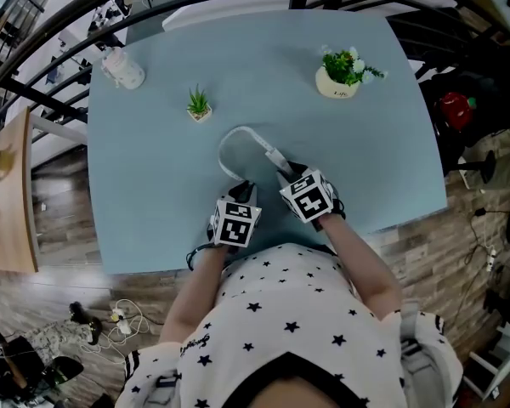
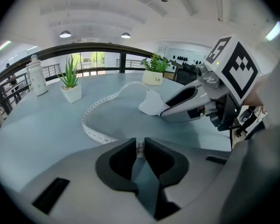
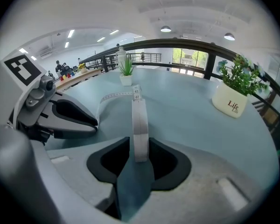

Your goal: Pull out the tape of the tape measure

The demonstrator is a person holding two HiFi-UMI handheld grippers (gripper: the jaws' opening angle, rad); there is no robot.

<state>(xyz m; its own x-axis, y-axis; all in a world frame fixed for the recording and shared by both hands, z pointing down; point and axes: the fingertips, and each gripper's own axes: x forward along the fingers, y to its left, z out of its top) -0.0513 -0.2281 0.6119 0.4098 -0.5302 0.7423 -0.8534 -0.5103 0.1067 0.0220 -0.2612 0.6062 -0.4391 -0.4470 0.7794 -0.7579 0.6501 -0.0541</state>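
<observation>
White tape (image 1: 222,153) lies in a slack loop on the table (image 1: 365,160). It leaves the case (image 1: 276,155) of the tape measure, curves round on the far side of the case and comes back to my left gripper (image 1: 243,185).

The case (image 3: 140,127) stands on edge between the jaws of my right gripper (image 3: 139,142), and the pads look pressed against its two flat faces, so I read that gripper as clamped on the case. My left gripper (image 2: 139,144) sits just left of the case, its jaws almost together, with the free end of the tape (image 2: 94,133) pinched between them.

Beyond the case to the left stands a small spiky plant (image 1: 199,103). Beyond it to the right is a leafy plant in a cream pot (image 1: 338,75). A white bottle (image 1: 123,68) stands further off, beyond the case to the left, well apart from it.

I judge the pull to be partly done: a fair length is out, but it hangs loose. Next I should hold the case steady and draw my left gripper away from it, first to take up the loop, then to pull more tape out. The pull should follow the line of the case's slot, so the thin end does not slip from the pinch.
</observation>
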